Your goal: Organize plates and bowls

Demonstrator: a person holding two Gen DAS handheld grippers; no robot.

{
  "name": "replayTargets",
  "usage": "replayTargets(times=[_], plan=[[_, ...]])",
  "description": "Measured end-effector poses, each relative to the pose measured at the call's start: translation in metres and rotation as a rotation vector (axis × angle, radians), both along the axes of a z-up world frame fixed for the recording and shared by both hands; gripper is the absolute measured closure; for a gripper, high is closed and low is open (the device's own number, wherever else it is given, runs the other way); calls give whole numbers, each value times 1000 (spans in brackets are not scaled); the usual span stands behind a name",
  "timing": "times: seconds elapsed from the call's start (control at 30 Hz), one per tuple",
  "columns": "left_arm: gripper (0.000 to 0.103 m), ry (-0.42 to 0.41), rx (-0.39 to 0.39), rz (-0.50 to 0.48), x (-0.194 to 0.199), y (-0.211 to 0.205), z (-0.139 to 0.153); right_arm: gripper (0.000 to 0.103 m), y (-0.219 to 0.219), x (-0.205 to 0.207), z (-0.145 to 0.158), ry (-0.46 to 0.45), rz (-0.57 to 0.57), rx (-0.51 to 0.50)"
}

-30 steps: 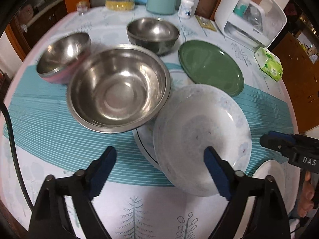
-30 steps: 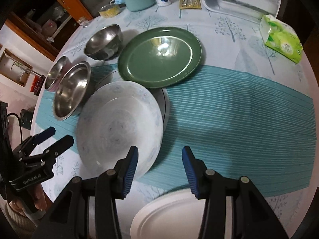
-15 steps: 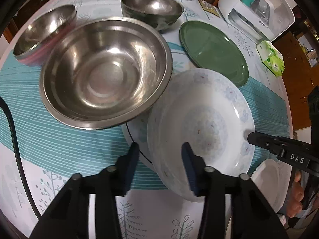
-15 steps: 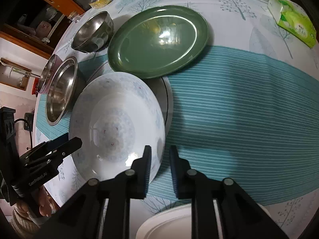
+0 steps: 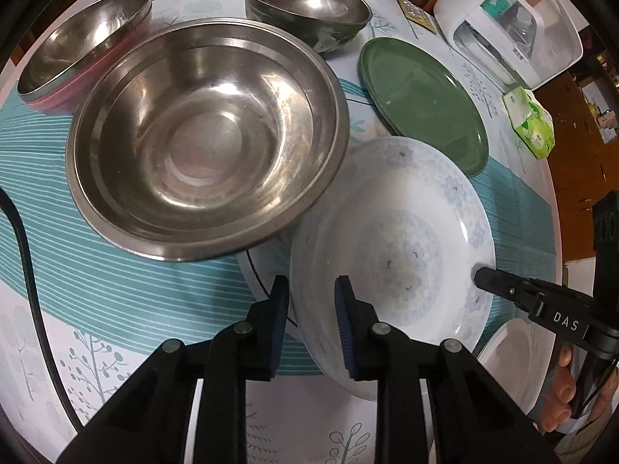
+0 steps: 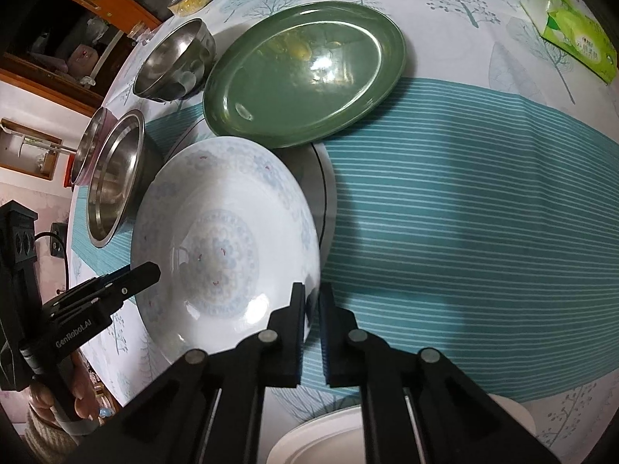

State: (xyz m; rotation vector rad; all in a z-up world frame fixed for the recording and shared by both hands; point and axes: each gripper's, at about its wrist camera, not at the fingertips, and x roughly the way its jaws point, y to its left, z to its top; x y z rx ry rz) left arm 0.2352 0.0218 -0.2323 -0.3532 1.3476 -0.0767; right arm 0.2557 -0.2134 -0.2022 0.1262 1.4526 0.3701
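The white patterned plate (image 5: 402, 239) sits near the front of the table (image 6: 483, 201), resting on another plate and touching the big steel bowl (image 5: 205, 135) to its left. The left gripper (image 5: 311, 309) is closing its jaws over the plate's near-left rim; the right gripper (image 6: 311, 309) pinches its near-right rim. A green plate (image 6: 305, 73) lies farther back.

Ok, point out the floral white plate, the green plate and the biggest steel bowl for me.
floral white plate (image 5: 402, 247), left wrist view, patterned centre.
green plate (image 6: 305, 73), right wrist view, glossy middle.
biggest steel bowl (image 5: 205, 143), left wrist view, inner bottom.
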Motion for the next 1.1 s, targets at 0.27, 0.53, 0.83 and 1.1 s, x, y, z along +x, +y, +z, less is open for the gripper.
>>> replayTargets(times=[0.27,0.53,0.83,1.1], plan=[[94,42,15,-26,7,-1,-4,97,-1,1,0,4,-7,4],[95,44,6,-60,-1,1,-2,97,0,-2,1,3,-3,-4],[95,12,14,-121,-21,-17,25,97,-10,-26,20,-29,-16,-8],[95,-27,-15,-192,-46,-46,62,97,-38,-66,54,-76,-84,-9]])
